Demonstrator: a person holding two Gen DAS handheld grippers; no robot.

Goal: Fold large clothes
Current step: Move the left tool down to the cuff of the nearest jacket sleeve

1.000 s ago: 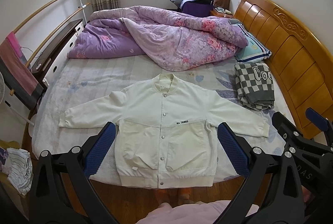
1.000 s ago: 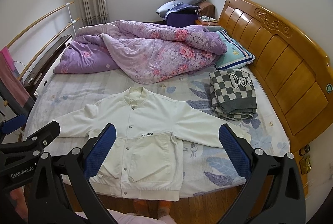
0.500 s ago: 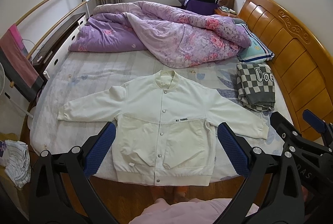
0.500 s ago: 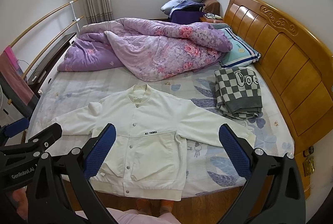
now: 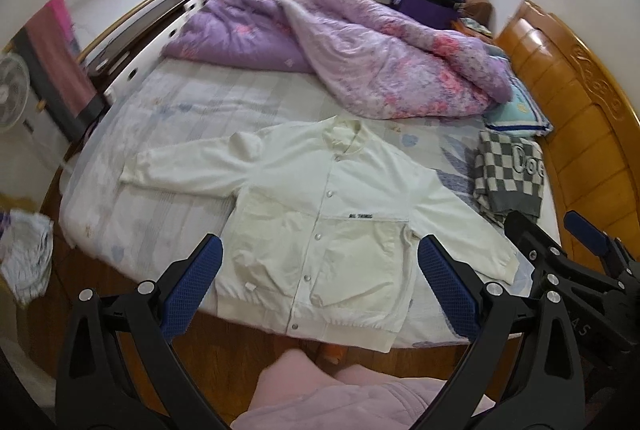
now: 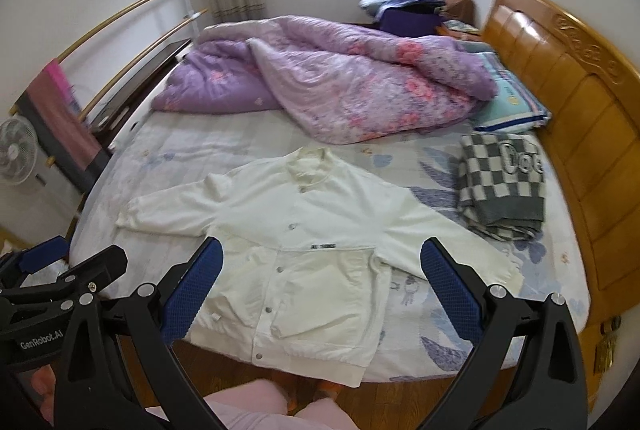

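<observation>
We are holding the left gripper [image 5: 318,280] and right gripper [image 6: 322,284] low in frame, both spread wide and gripping nothing. Mid-frame, the white jacket [image 5: 320,214] is lying flat, 2 sleeves out, hem at the near edge of the bed [image 5: 192,110]. Right of it, a checkered cloth [image 6: 502,182] is lying folded. A purple quilt [image 6: 344,86] is heaped in the upper centre.

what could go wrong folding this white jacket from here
The white jacket lies with its hem at the bed edge, so a tug could slide it onto the floor. Its right sleeve cuff ends close to the checkered blanket, which could snag. Both the left gripper and right gripper are open, gripping nothing.
</observation>
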